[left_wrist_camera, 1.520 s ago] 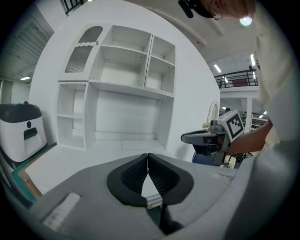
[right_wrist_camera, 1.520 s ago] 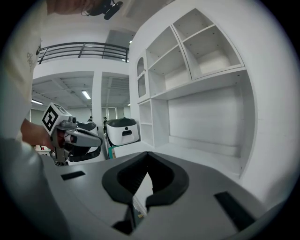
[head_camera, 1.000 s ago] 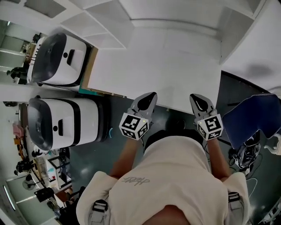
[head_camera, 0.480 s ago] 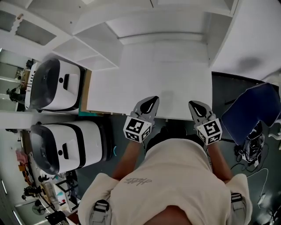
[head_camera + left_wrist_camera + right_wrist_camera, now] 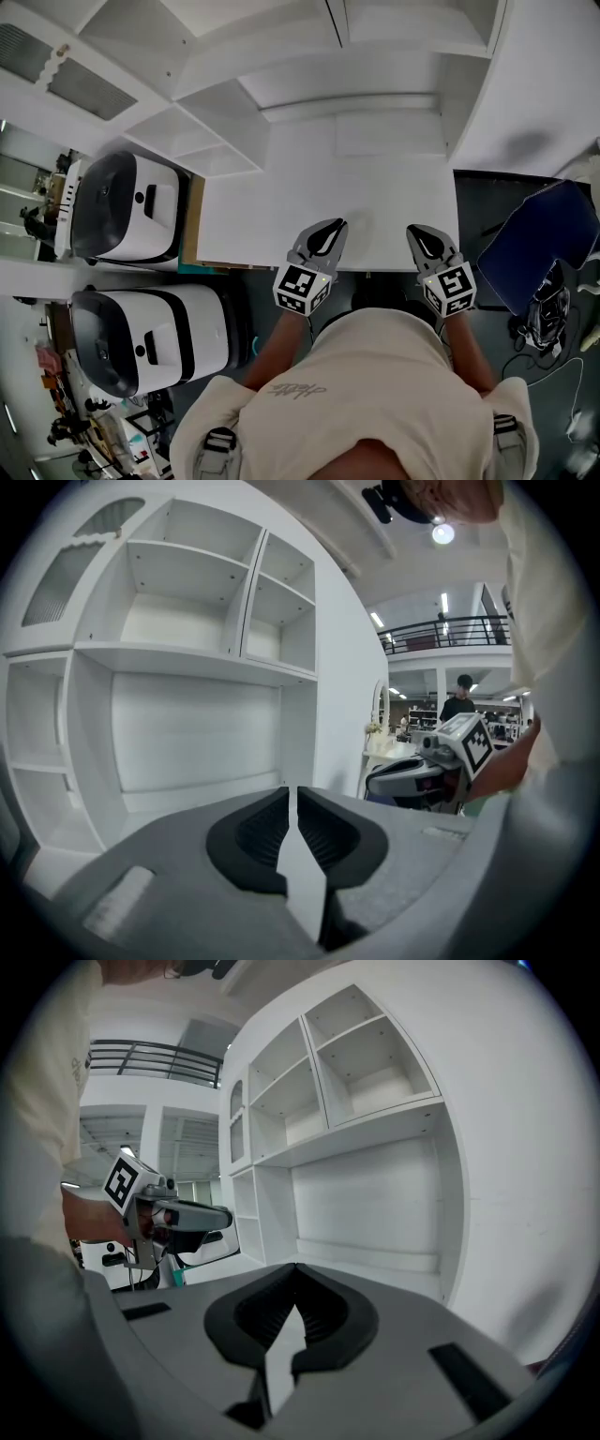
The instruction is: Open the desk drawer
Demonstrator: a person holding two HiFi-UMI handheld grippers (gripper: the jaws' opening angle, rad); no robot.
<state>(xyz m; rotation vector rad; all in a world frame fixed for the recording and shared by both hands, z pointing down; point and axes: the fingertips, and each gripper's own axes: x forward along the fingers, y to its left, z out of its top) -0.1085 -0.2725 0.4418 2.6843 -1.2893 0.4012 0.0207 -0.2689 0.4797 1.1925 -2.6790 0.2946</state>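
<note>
**Drawer not yet reached: both tongs clenched and empty at the desk's front edge**

Head view: The person stands at a white flat-topped desk (image 5: pixel 281 211) with a white open-shelved hutch (image 5: pixel 234 103) rising behind it. The left gripper (image 5: pixel 322 236) and the right gripper (image 5: pixel 424 241) are held side by side, their tips over the front edge of the desk top. The desk drawer itself does not show. I judge that it sits under that front edge, just below the two grippers, where the top and the person's body cover it. No drawer front or handle can be seen, so its look cannot be told, and nothing juts out past the desk edge. By that, the task is at its start: the drawer looks unopened, and finding the pull, taking hold and drawing it out are all left to do.

Left gripper view: The left gripper (image 5: pixel 291 794) has its jaws pressed together at the tips with nothing between them. It faces the hutch shelves, not a drawer.

Right gripper view: The right gripper (image 5: pixel 295 1274) is likewise clenched tip to tip and empty, looking across the bare desk top toward the hutch.
</note>
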